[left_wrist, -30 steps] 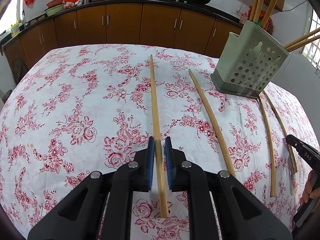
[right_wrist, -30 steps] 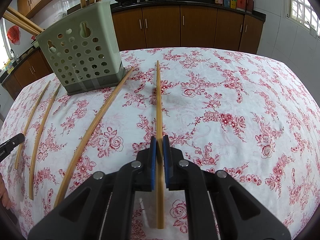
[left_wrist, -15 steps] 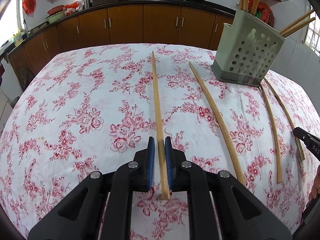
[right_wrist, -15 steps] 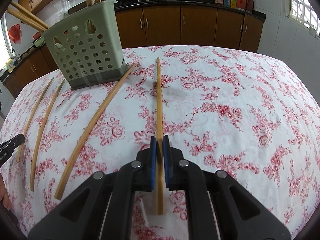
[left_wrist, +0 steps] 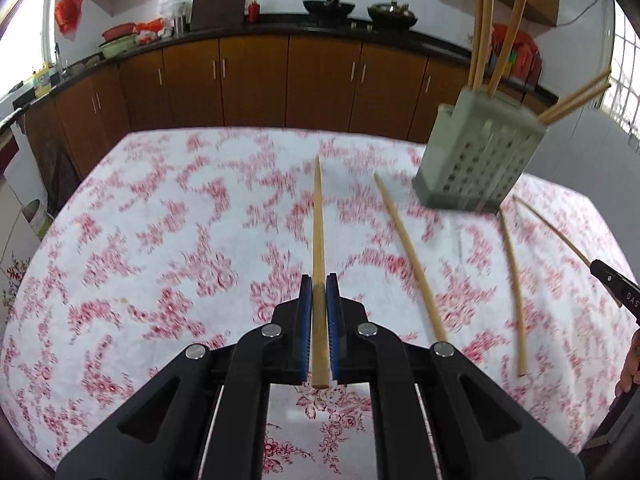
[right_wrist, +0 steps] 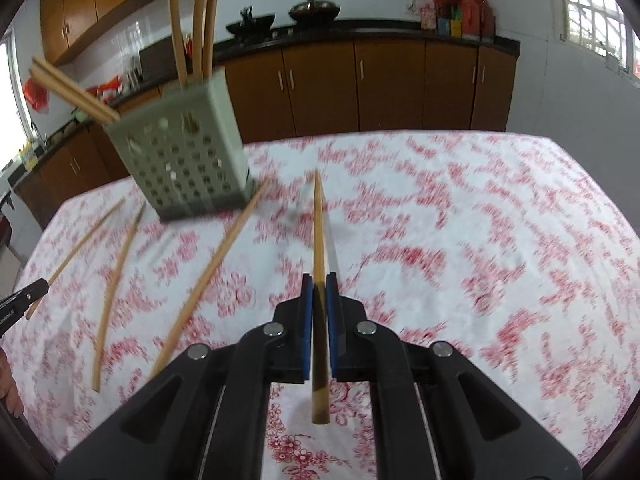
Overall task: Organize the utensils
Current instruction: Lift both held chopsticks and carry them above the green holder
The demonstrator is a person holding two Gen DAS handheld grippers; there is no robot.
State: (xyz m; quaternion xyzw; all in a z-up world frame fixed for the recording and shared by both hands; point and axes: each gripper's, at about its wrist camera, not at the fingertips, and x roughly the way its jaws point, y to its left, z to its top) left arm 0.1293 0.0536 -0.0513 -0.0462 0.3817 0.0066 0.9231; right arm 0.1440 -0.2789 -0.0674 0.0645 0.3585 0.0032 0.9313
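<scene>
The left gripper [left_wrist: 319,280] has its blue-padded jaws clamped on a long pale bamboo chopstick [left_wrist: 318,232], which runs straight ahead with its blunt end sticking back between the black arms. The right gripper [right_wrist: 319,279] is likewise clamped on a second bamboo chopstick [right_wrist: 319,224], its tip raised off the cloth above a faint shadow.

Under both lies the bench, covered by a white cloth printed with red roses [left_wrist: 160,240], blurred in both views. Three loose bamboo chopsticks rest on it — one [left_wrist: 408,256] just right of the left gripper's stick, and two more [left_wrist: 512,292] further right, near the black tip of the other gripper at the frame edge.

Beyond them stands a pale green perforated plastic utensil holder [right_wrist: 184,156], square and upright on the cloth. It holds several chopsticks [right_wrist: 200,20]: some stand nearly vertical, a pair [right_wrist: 72,92] leans out over one corner. One loose stick [right_wrist: 216,268] ends near the holder's base.

Behind the bench run brown wooden cabinets [left_wrist: 256,80] under a dark counter carrying two woks [left_wrist: 328,6].
</scene>
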